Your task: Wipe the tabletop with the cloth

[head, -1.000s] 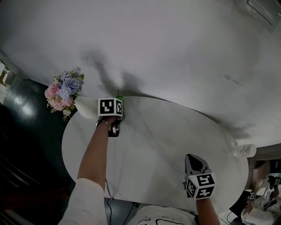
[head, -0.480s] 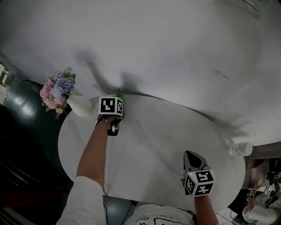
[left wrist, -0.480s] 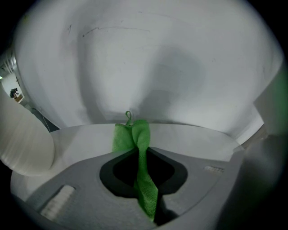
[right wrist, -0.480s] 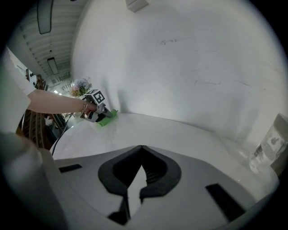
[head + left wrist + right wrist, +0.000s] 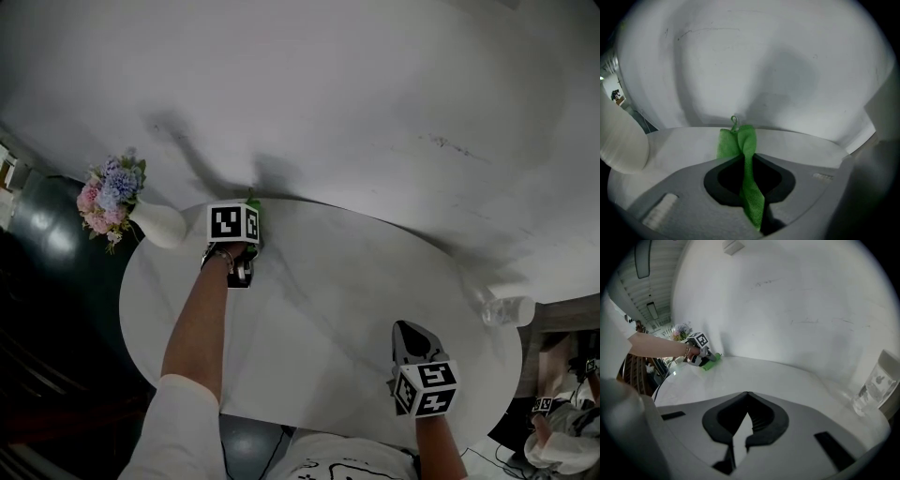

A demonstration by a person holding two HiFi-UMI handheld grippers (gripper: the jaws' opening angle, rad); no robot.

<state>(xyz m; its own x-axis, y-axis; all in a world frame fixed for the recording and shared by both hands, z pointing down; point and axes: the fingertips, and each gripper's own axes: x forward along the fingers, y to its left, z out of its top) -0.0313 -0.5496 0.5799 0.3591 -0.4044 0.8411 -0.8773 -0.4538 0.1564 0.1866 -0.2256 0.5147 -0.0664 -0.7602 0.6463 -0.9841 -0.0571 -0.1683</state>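
Observation:
A green cloth (image 5: 730, 142) is pinched between the jaws of my left gripper (image 5: 743, 157). Its free end lies on the white oval tabletop (image 5: 684, 150) at the far edge, close to the wall. In the head view the left gripper (image 5: 242, 217) sits at the table's back left, with a bit of the cloth (image 5: 254, 202) showing past its marker cube. My right gripper (image 5: 411, 343) hovers over the near right part of the tabletop (image 5: 328, 309). Its jaws (image 5: 747, 394) meet at the tips with nothing between them.
A white vase with pink and blue flowers (image 5: 112, 195) stands at the table's left edge, just left of the left gripper. A clear glass (image 5: 507, 309) stands at the right edge, also seen as the glass (image 5: 876, 383). A white wall (image 5: 356, 103) runs right behind the table.
Both grippers stay about where they were. The head view has drifted slightly, so the vase and glass sit a little further left in the picture.

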